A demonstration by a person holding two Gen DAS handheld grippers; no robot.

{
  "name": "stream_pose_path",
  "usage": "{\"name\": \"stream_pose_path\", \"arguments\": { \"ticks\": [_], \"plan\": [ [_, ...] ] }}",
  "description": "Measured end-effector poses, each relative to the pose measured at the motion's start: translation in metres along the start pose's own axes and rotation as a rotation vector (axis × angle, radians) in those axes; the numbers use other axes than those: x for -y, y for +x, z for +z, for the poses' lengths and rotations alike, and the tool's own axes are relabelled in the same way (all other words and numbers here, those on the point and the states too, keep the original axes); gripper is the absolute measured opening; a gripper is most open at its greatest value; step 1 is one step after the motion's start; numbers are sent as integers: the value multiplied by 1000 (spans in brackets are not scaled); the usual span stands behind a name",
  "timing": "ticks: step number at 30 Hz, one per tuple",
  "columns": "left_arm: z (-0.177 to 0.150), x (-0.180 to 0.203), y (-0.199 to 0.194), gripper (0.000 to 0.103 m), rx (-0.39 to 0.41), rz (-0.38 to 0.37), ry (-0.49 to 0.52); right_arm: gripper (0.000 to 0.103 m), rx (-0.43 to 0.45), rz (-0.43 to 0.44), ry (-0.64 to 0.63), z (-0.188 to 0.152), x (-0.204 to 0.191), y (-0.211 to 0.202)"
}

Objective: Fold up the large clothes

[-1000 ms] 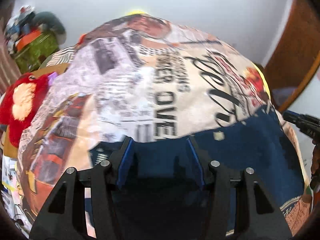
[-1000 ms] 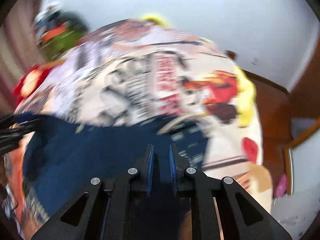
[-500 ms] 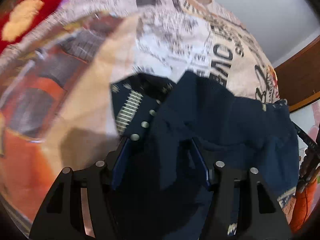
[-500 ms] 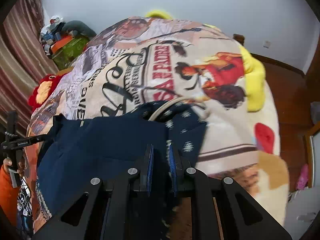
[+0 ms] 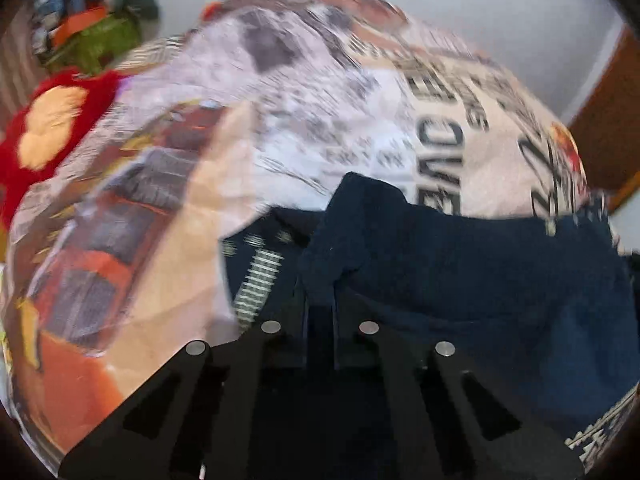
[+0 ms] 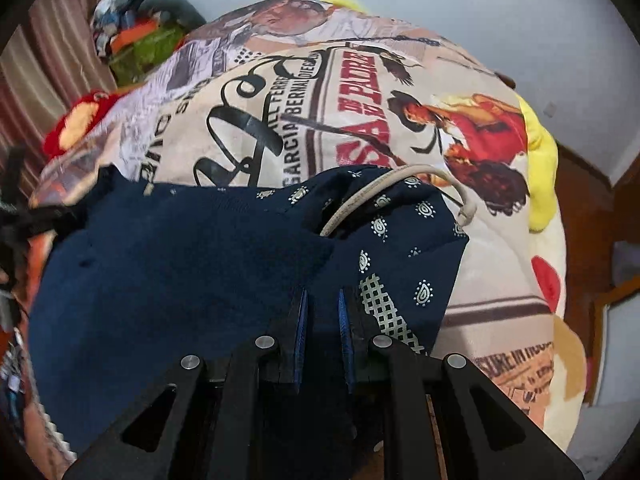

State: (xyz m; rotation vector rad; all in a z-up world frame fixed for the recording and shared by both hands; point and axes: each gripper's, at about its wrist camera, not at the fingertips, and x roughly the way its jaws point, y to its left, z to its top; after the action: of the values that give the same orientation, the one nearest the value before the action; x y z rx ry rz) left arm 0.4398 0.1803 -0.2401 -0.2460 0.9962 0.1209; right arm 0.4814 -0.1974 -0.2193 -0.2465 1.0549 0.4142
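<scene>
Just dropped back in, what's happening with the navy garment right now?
A person holding two grippers is folding a navy garment on a printed bedspread. The right gripper is shut on navy cloth beside the patterned lining near the collar. The left gripper is shut on a raised fold at the garment's other end, next to a patterned trim. The garment lies bunched between them, not yet folded flat. A pale cord loops out near the collar.

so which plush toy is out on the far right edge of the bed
The yellow plush, hanging over the blanket's right edge in the right wrist view. The red plush sits opposite, on the left by the curtain.
</scene>
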Motion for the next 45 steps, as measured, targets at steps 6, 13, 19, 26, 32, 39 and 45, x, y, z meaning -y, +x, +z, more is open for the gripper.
{"name": "stream_pose_path", "arguments": {
  "ticks": [6, 13, 19, 26, 32, 39, 45],
  "plan": [
    [-13, -27, 21, 12, -103, 6, -114, 12, 4, -138, -120, -2, -19, 5],
    [-24, -17, -32, 35, -44, -17, -52, 12, -4, -221, -98, 8, -35, -26],
    [-43, 30, -73, 56, -19, -152, 99, 12, 77, -16, -140, 7, -89, -77],
    [-98, 83, -51, 63, -129, -167, 172, 12, -142, 109, -156, -30, -151, -37],
    [-119, 77, -75, 71, -54, -108, 181, 12, -131, 26, -212, -49, -166, -43],
    [-129, 50, -97, 71, -11, -32, 177, 12, -119, 20, -193, -58, -162, -59],
    [-153, 13, -114, 71, -2, -29, 63, 12, -111, -47, -277, -63, -175, -71]
  ]
}}
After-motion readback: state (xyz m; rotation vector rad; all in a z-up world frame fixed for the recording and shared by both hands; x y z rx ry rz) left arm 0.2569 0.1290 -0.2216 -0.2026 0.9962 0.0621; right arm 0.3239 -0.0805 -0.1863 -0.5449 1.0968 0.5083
